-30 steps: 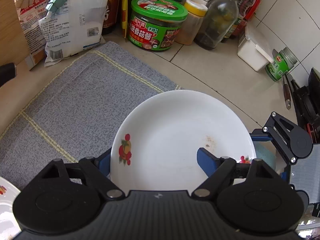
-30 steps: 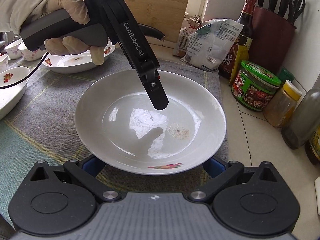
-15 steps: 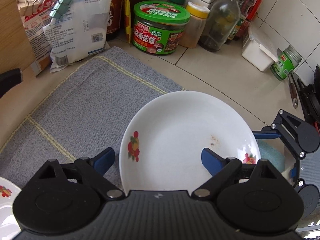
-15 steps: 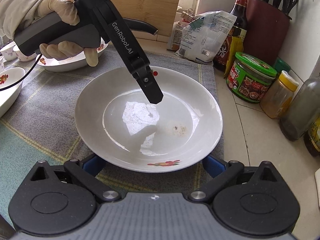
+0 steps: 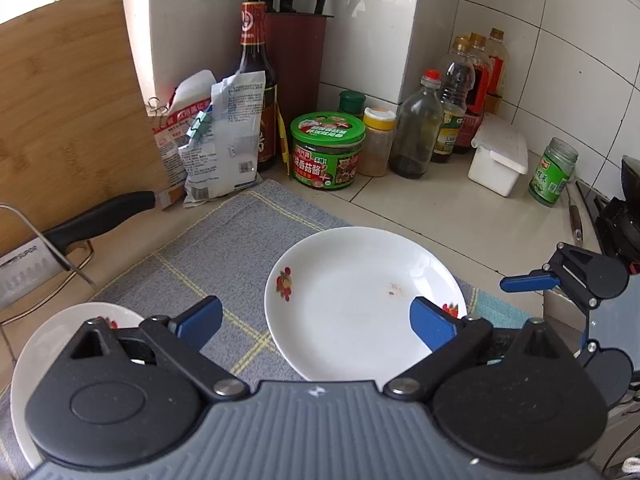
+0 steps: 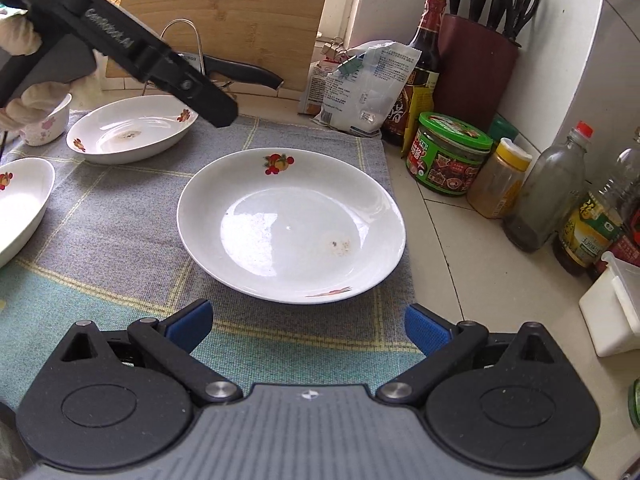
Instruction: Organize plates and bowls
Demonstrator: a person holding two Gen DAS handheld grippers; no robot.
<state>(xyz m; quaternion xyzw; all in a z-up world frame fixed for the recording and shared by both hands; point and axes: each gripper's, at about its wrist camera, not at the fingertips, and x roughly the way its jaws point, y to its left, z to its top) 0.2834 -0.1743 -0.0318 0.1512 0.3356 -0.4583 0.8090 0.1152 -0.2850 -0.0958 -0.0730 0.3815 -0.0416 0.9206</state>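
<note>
Plate (image 6: 290, 226), white, fruit-printed, set down on grey mat (image 6: 120, 216), released; left gripper (image 5: 316, 320) jaws just opened wide, empty; right gripper (image 6: 306, 326) wide open, empty; next likely: fetch neighbouring dish (image 6: 132, 128) for stacking.

Both tools (image 5: 316, 320) off plate (image 5: 360, 304)

"SUPOR" stamped on cleaver blade (image 5: 24, 268) in wire rack. "GenRobot.AI" in white, blurred, along left gripper's arm (image 6: 108, 32). Chinese "香菇酱" on green-lidded jar's label (image 5: 326, 160). Small print on white clipped bag (image 5: 224, 140) too fine to read.
</note>
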